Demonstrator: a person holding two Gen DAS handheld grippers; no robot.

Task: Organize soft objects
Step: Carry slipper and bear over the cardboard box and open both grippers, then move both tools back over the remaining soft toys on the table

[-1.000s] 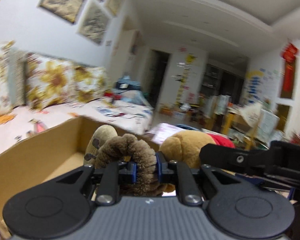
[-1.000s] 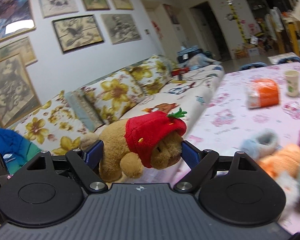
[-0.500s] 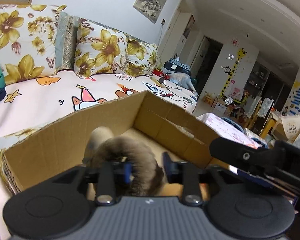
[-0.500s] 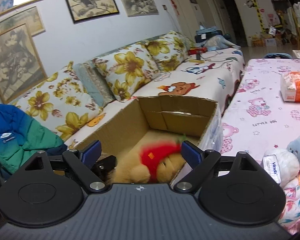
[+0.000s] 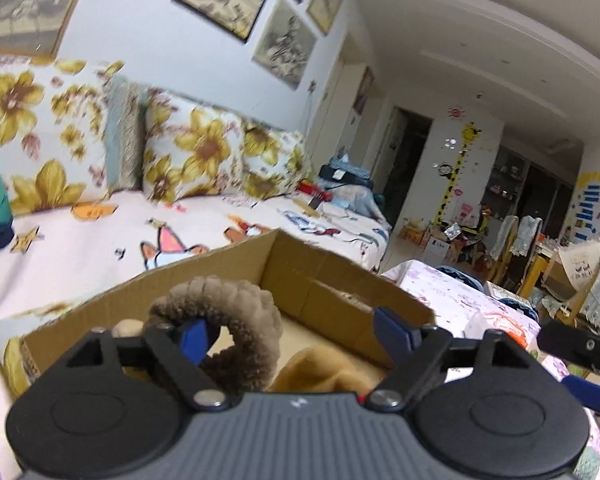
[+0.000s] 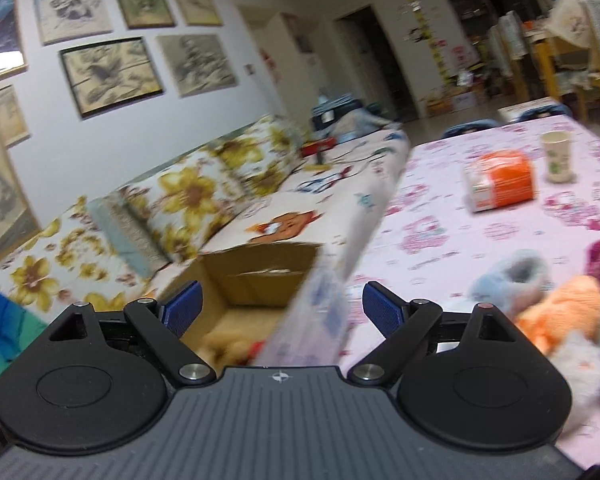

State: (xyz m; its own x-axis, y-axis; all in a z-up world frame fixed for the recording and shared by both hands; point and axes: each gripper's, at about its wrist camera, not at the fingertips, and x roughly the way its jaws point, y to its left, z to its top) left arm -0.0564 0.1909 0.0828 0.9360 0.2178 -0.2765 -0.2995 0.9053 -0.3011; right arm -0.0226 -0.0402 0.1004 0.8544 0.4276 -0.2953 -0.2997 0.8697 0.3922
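Plush toys (image 5: 236, 332) half-hidden in cardboard box (image 5: 324, 280), others (image 6: 556, 312) blurred on table (image 6: 440, 248)

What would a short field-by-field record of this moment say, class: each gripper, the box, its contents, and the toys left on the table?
left gripper: open, brown plush ring looped over its left finger
right gripper: open, empty
cardboard box: open, beside the sofa
box contents: tan plush with red, blurred
table: blue, orange and other soft toys, orange pack, paper cup
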